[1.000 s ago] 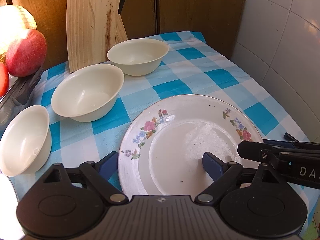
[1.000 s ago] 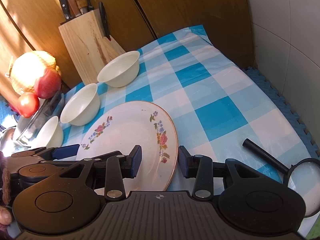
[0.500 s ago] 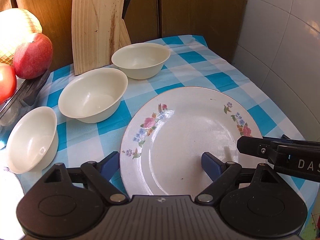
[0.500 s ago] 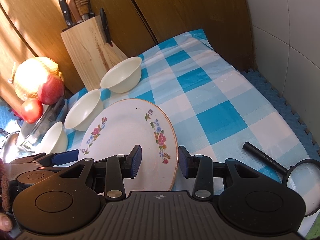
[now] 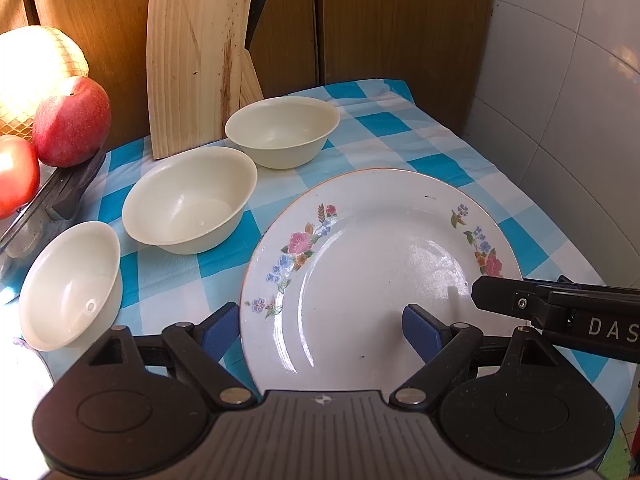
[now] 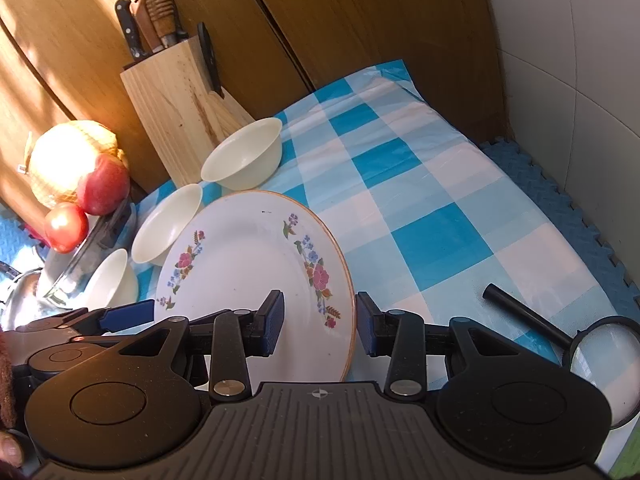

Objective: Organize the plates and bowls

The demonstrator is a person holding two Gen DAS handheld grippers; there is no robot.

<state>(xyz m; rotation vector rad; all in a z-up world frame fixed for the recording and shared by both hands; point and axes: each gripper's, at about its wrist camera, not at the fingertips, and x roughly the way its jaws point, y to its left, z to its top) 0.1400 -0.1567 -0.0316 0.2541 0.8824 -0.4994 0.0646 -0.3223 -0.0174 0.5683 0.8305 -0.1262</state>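
A floral plate [image 5: 384, 264] tilts above the blue-checked tablecloth [image 6: 420, 208], its edges between the spread fingers of the left gripper [image 5: 316, 326] and right gripper [image 6: 320, 326]; neither pair visibly clamps it. Three cream bowls [image 5: 188, 200] sit beside it.

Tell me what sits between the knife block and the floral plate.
Two cream bowls sit between the knife block and the floral plate; the left wrist view shows it best.

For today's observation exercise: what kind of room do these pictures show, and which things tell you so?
Most likely a home kitchen corner: a wooden knife block holding knives, cream plastic bowls and a floral white plate on a blue-checked tablecloth, beside white wall tiles.
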